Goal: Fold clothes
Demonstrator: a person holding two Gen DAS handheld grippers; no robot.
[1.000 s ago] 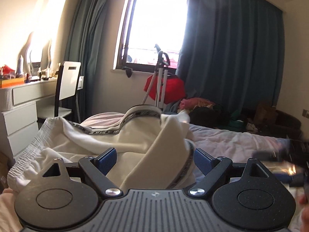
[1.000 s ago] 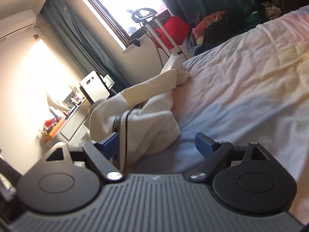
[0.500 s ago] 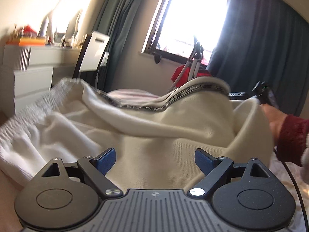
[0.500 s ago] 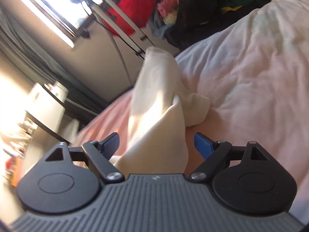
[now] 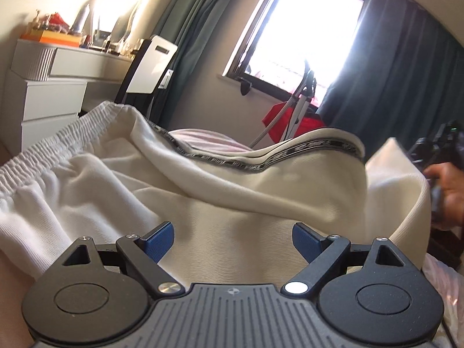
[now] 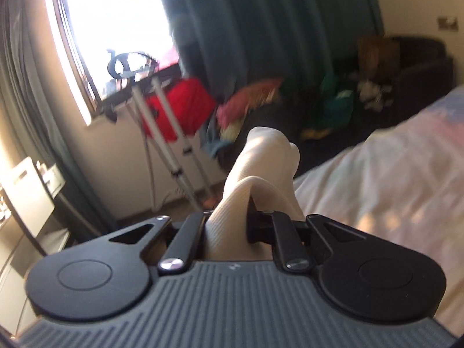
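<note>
The right gripper (image 6: 229, 226) was clenched on a ribbed cream cuff (image 6: 255, 174) of the soft trousers (image 5: 232, 203). The left gripper (image 5: 232, 240) stood spread over their rumpled cloth, near the gathered elastic waistband (image 5: 58, 142).

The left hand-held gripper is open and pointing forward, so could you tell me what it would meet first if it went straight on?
The left hand-held gripper would most likely run first into the cream garment bunched right ahead of its open jaws. Depth is uncertain through the fisheye lens, but cloth fills the path.
</note>
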